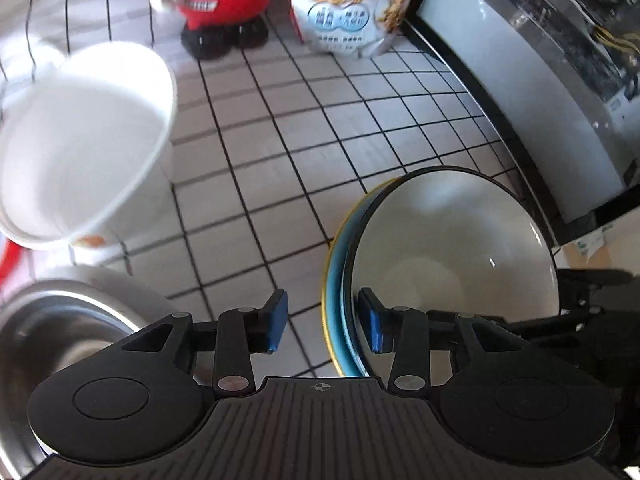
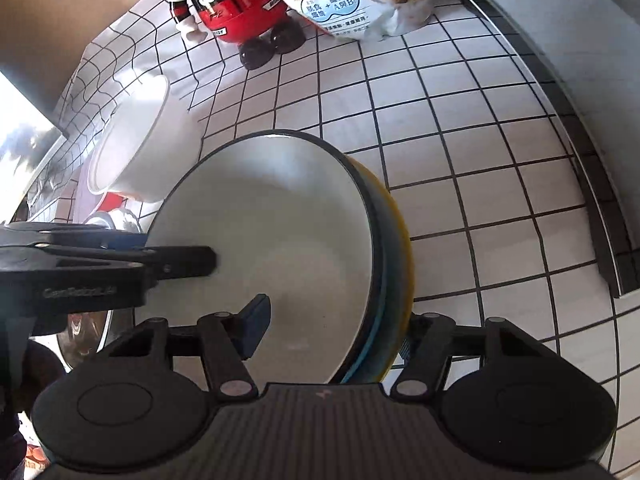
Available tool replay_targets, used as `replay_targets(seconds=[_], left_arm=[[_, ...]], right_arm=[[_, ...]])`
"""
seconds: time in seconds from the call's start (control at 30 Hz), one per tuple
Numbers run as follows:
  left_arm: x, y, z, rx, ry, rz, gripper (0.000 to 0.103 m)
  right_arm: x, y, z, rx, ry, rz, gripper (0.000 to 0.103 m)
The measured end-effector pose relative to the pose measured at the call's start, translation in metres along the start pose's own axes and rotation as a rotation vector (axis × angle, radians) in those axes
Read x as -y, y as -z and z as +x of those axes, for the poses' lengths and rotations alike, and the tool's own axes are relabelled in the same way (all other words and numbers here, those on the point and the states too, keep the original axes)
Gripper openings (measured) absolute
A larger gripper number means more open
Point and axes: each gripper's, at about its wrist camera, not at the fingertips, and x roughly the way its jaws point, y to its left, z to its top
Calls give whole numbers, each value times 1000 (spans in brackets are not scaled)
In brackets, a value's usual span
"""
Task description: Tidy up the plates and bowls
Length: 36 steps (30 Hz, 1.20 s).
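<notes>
With both grippers' jaws half-open astride the rims of the stacked white, black-rimmed ceramic bowl (image 2: 272,240) and blue-and-yellow plate (image 1: 334,304), left gripper (image 1: 324,322) and right gripper (image 2: 328,334) gripping nothing, the stacking step looks finished, and next they should lift clear of the white-tiled desk (image 1: 288,140).

Under me, a white tiled counter (image 1: 320,128) with dark grout, sunlight washing across it. A dark-edged ledge (image 2: 592,152) runs along the right. Far left, a bright window (image 2: 20,128) glares, brown wall (image 2: 72,8) above.

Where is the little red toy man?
The red toy man stands at the back of the tiled counter, right beside the cereal bag, behind the white paper bowl.
</notes>
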Motion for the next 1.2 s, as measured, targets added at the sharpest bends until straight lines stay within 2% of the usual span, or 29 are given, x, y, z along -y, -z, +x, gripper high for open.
replay_targets(seconds=[0.07, 0.17, 0.2, 0.3, 0.37, 0.43, 0.63, 0.8, 1.0, 1.1, 1.2], left_arm=[[-4, -1, 5, -9, 42, -34, 36], [-12, 1, 16, -43, 130, -116, 22], [-15, 2, 21, -59, 159, -148, 27], [-18, 0, 24, -70, 192, -194, 29], [-16, -4, 25, -85, 175, -198, 33], [-15, -9, 23, -62, 141, -182, 37], [-28, -26, 19, 16, 53, -209, 33], [-31, -29, 22, 33, 47, -228, 33], [-28, -25, 16, 41, 20, -214, 28], [-27, -22, -3, 79, 1, -184, 28], [-26, -22, -32, 151, -9, -147, 28]], right_arm=[[1, -2, 2, -3, -5, -7, 64], [2, -3, 3, -4, -15, -21, 64], [3, -3, 4, -4, -19, -27, 64], [6, -7, 6, -9, -36, -21, 64], [8, -14, 7, -8, -54, -4, 64], [11, -25, 10, -2, -84, 11, 64], [6, -58, 27, 41, -117, -8, 63], [2, -71, 33, 71, -107, -39, 62], [-7, -67, 27, 80, -27, -109, 62], [-9, -67, 15, 99, 8, -124, 62], [-15, -70, -8, 148, 63, -140, 61]])
